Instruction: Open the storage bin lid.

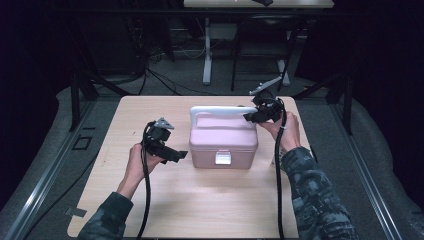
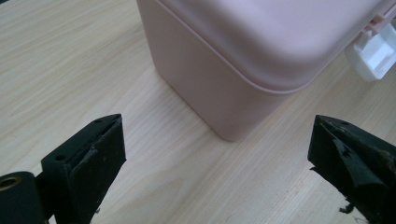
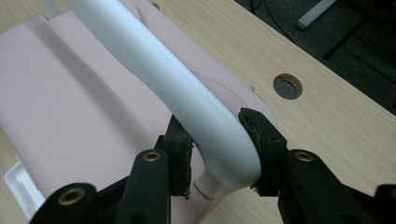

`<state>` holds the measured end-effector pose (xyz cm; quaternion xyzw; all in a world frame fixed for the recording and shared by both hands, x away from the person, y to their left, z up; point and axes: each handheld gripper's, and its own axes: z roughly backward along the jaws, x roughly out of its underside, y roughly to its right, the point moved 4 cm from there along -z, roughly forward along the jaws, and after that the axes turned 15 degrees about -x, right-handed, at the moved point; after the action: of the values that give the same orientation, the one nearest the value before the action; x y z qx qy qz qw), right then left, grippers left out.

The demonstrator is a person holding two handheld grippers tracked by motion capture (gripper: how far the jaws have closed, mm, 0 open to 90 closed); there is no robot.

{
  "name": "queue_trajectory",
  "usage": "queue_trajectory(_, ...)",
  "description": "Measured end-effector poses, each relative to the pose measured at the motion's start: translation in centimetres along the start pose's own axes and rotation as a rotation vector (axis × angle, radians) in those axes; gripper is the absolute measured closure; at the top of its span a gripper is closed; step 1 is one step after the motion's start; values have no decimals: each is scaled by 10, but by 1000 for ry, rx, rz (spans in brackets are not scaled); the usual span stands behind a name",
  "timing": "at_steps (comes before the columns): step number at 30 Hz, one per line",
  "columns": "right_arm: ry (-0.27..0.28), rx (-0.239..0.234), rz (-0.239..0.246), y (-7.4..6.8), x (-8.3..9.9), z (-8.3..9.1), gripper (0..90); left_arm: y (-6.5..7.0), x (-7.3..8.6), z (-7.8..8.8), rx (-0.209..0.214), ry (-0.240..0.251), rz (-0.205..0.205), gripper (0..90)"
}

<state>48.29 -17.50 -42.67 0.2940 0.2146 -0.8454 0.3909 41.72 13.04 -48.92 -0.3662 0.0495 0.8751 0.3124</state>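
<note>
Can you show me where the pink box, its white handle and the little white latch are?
pink box (image 1: pixel 222 142), high view, on its lid.
white handle (image 3: pixel 187 88), right gripper view, on its curved bar.
white latch (image 1: pixel 223 158), high view, on the front clasp.

table (image 1: pixel 150 200) lit from above | surroundings dark | close views soft, slightly blurred

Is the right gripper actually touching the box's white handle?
Touching. The right gripper view shows the right gripper with both pads pressed against the white handle.
</note>
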Motion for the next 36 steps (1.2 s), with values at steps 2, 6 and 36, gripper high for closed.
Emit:
queue_trajectory(2, 0, -4, -10, 1, 0, -1, 651, 1, -2, 0, 0, 9, 1, 49)
queue_trajectory(6, 6, -7, -25, 4, -1, -1, 651, 3, -4, 0, 0, 19, 4, 59)
queue_trajectory(36, 40, -9, -117, 16, -17, 8, 656, 14, -15, -7, -38, 83, 40, 250)
